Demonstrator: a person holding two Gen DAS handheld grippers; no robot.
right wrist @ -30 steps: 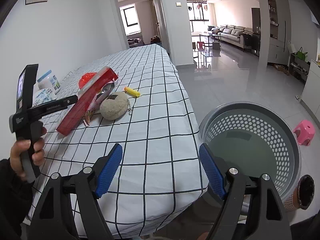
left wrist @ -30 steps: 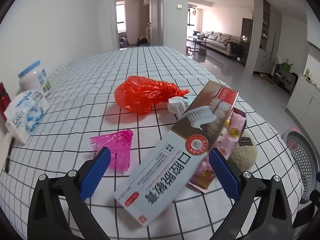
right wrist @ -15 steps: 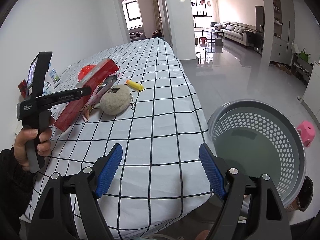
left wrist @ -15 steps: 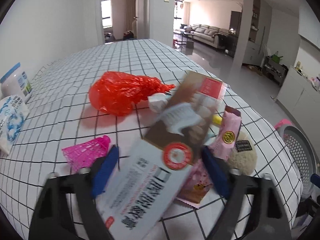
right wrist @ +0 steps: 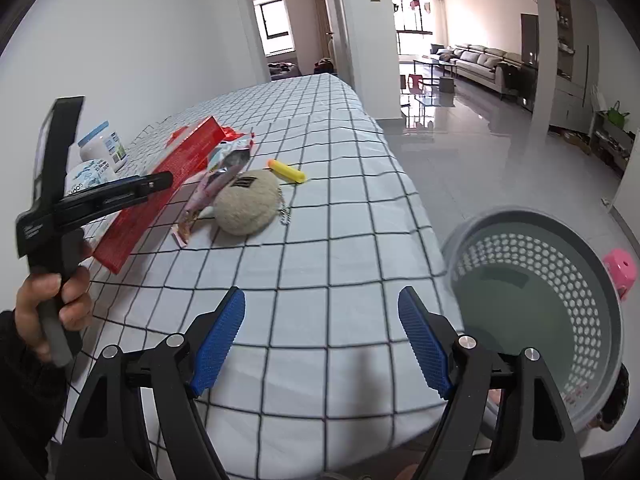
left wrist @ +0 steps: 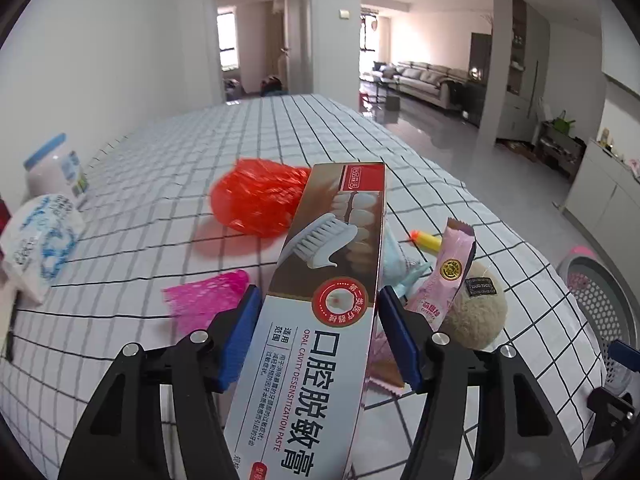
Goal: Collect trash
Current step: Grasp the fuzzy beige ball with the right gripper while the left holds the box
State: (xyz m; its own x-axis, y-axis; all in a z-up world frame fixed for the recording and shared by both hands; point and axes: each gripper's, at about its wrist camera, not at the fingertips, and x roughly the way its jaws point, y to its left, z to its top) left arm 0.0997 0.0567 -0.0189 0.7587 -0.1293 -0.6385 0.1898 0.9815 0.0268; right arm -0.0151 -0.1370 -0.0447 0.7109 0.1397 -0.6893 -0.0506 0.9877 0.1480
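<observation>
My left gripper [left wrist: 318,334] is shut on a long toothpaste box [left wrist: 320,312] and holds it tilted up off the checked tablecloth [left wrist: 160,220]; the box shows red from the side in the right wrist view [right wrist: 160,188]. On the table lie a red plastic bag [left wrist: 256,196], a pink net sleeve [left wrist: 204,300], a pink snack wrapper [left wrist: 444,276], a yellow foam dart [left wrist: 428,240] and a beige plush ball [left wrist: 476,312]. My right gripper [right wrist: 320,340] is open and empty over the table's near edge. A grey perforated basket [right wrist: 540,312] stands on the floor to its right.
A white jar with a blue lid [left wrist: 52,172] and a white tissue pack [left wrist: 40,240] sit at the table's left side by the wall. A pink stool [right wrist: 620,268] stands behind the basket. The left gripper's handle and hand [right wrist: 52,240] show left in the right wrist view.
My left gripper has closed on the toothpaste box and lifted it off the table. My right gripper has shifted a little left; the basket now sits further right in its view.
</observation>
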